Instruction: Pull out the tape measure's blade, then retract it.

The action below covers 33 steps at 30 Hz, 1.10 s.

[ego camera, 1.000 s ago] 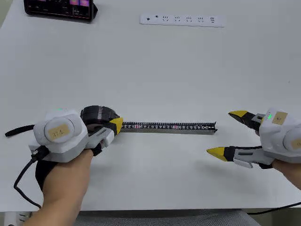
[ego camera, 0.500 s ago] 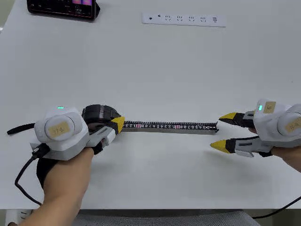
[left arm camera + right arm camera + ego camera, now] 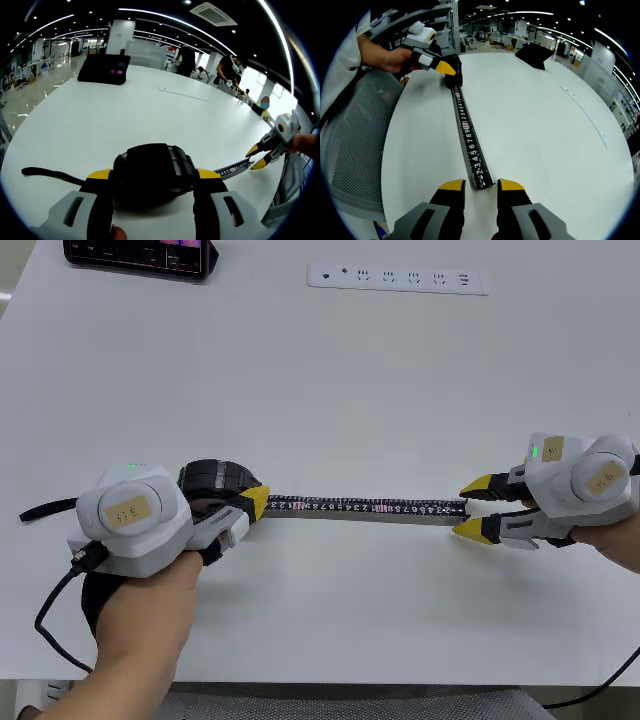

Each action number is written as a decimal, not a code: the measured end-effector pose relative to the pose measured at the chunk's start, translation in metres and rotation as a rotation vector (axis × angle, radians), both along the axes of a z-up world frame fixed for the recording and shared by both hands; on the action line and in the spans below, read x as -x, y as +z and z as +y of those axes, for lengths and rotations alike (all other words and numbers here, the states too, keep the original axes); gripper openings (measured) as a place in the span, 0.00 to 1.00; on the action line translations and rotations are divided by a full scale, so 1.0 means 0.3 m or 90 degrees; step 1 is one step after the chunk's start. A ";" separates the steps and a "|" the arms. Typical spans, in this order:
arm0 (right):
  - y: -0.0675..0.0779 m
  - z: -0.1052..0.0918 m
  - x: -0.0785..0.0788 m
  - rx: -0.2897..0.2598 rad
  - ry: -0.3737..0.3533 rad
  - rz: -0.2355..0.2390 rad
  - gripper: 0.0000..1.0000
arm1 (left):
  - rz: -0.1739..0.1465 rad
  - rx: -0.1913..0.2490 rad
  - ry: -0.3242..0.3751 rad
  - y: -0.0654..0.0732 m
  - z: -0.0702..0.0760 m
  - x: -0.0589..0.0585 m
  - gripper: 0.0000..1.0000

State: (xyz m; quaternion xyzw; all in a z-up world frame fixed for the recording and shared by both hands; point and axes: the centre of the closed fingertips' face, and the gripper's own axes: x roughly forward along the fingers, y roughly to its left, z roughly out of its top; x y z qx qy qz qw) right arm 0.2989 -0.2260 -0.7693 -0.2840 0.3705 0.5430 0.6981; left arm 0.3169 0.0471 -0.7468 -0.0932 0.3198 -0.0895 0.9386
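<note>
While the left gripper (image 3: 154,176) at the left of the head view is clamped on the black case of the tape measure (image 3: 212,482), the blade (image 3: 365,508) runs rightwards from it across the white table (image 3: 330,390), flat and straight, to the right gripper (image 3: 472,508) near the right edge. That gripper's jaws stand parted, one on each side of the blade's free end. In the right gripper view the end lies in the gap between the yellow tips, and I cannot tell whether either tip touches it. The step in hand looks like catching that end. To do it well, close squarely on the flat faces, hold the case firm so it cannot skid, and move along the blade's own line, low over the table, so it neither kinks nor twists
</note>
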 end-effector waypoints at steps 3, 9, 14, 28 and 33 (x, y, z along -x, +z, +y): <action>-0.009 -0.005 -0.004 0.004 0.009 0.004 0.19 | 0.000 0.001 0.000 0.000 0.000 0.000 0.60; -0.021 -0.012 -0.002 0.012 0.027 0.006 0.14 | 0.000 0.002 0.000 0.000 -0.002 0.000 0.61; -0.021 -0.009 -0.006 0.011 0.038 0.000 0.13 | 0.002 0.005 0.000 -0.003 -0.001 -0.001 0.61; -0.021 -0.010 -0.005 0.035 0.059 -0.010 0.11 | 0.004 0.002 0.004 -0.006 0.001 -0.003 0.61; -0.021 -0.010 -0.006 0.038 0.055 -0.009 0.11 | 0.007 -0.001 0.001 -0.006 0.002 -0.002 0.61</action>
